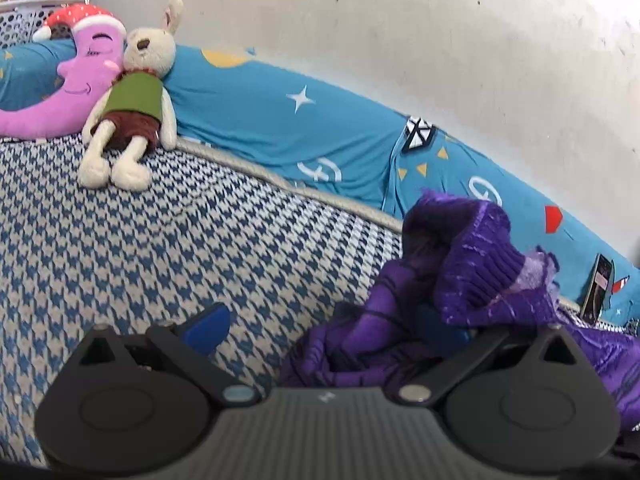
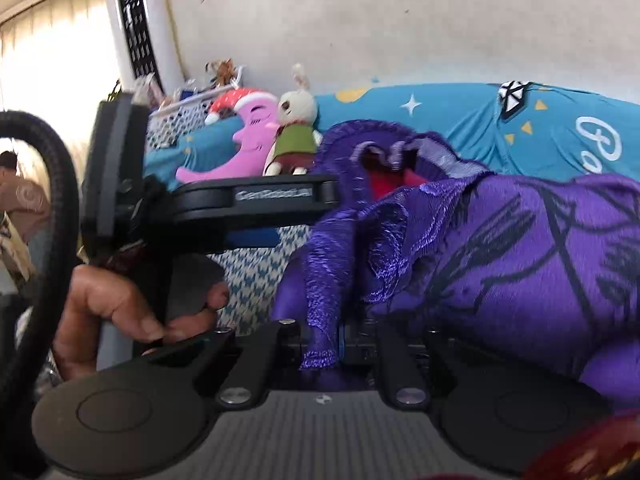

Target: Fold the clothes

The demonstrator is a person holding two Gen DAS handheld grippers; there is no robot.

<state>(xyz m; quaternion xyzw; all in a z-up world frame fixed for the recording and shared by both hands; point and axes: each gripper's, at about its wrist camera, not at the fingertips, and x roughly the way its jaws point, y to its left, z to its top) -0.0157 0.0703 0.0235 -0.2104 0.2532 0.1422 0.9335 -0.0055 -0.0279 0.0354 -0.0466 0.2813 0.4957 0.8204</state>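
A shiny purple garment (image 1: 472,264) with black line print lies bunched on the blue-and-white houndstooth cover (image 1: 160,240). My left gripper (image 1: 326,330) is open wide. Its left blue pad (image 1: 208,328) hangs over bare cover, and its right pad (image 1: 444,334) is half buried under the garment's edge. In the right wrist view the purple garment (image 2: 500,248) fills the right side, with red lining (image 2: 384,180) showing inside an opening. My right gripper (image 2: 326,340) is shut on a hanging fold of it. A hand (image 2: 120,300) grips the left tool's handle.
A pink moon plush (image 1: 80,84) and a rabbit toy (image 1: 132,104) lean on a long blue star-print cushion (image 1: 260,120) along the wall. A phone (image 1: 598,284) stands against the cushion at right. A white basket (image 1: 24,16), a tower air conditioner (image 2: 138,24) and a seated person (image 2: 20,196) are further off.
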